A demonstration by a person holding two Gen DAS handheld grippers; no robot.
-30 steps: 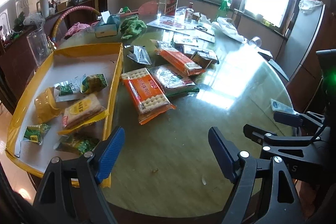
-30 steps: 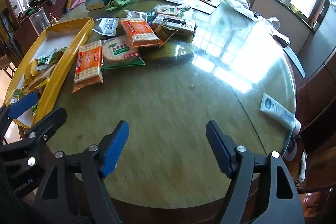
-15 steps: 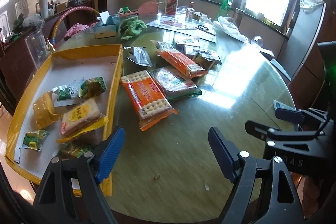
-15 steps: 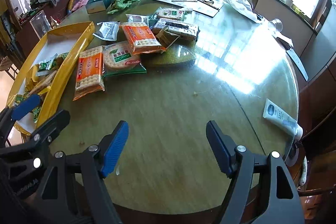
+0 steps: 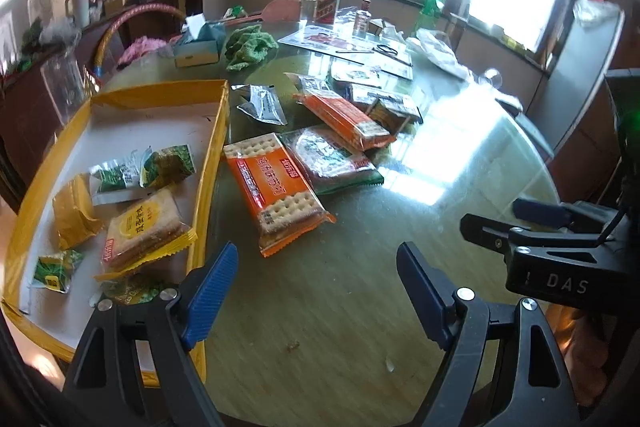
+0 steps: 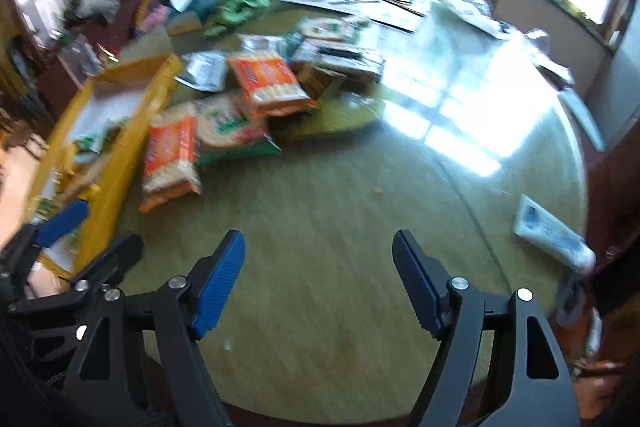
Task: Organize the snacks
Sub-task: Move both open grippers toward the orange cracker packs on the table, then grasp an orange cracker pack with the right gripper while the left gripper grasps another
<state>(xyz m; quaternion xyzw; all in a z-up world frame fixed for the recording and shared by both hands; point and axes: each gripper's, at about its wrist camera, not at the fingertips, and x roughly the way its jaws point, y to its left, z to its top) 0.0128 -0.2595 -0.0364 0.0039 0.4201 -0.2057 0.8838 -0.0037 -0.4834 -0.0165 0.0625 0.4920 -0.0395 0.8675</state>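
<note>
Sunlit dining room, windows along the upper right of the frame; round green glass-topped tabletop [image 5: 328,287] fills the middle.

Sorted so far: shallow yellow cardboard tray with a white floor [image 5: 218,131], at the left of the frame. It holds several small green-and-white sachets [image 5: 120,177], one crumpled yellow wrapper [image 5: 74,211] and one yellow-wrapped square biscuit pack [image 5: 142,229]. The far half of its floor is bare.

Left to sort, loose on the tabletop just right of the tray wall: long orange cracker pack [image 5: 276,191], nearest; green-edged round-biscuit pack [image 5: 332,163], partly under a second orange cracker pack [image 5: 344,117]; silver foil sachet [image 5: 260,103]; several darker packets behind, too small to name.

Left gripper [image 5: 316,291]: blue-padded jaws spread wide, nothing between them, hanging over bare tabletop just short of the nearest orange pack.

Right gripper [image 6: 318,275]: jaws likewise wide apart and empty, over bare tabletop at the lower centre of its blurred view.

Estimate: under half done; the larger packs all remain outside the tray.
</note>
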